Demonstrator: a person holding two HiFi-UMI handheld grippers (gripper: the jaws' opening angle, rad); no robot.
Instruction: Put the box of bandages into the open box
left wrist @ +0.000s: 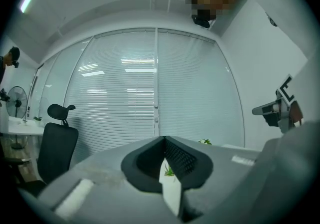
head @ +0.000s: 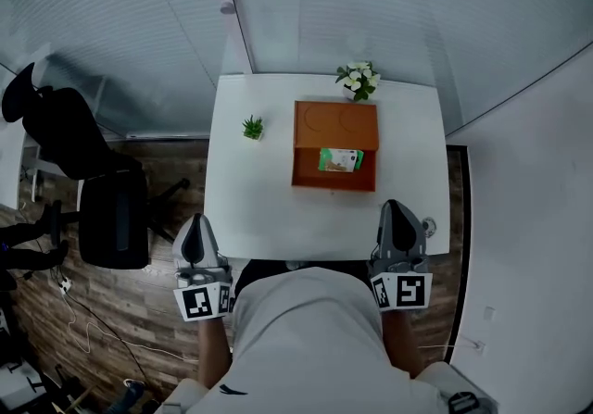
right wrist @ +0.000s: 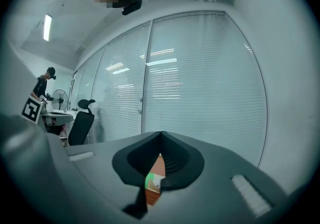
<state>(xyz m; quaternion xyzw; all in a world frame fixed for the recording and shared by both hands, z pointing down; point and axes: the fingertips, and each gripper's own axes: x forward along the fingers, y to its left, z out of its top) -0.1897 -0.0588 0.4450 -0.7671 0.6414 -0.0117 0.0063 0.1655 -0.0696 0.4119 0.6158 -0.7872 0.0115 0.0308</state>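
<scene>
The box of bandages lies inside the open box. Nearest me, I hold the left tongs and the right tongs at the tabletop's near edge, both closed on nothing and well apart from the open box. Further out, the orange open box sits mid-tabletop, with a small green plant to its left and a white-flowered plant just beyond its far right corner

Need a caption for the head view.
Bandage box in open box; left gripper and right gripper shut near the table edge.
</scene>
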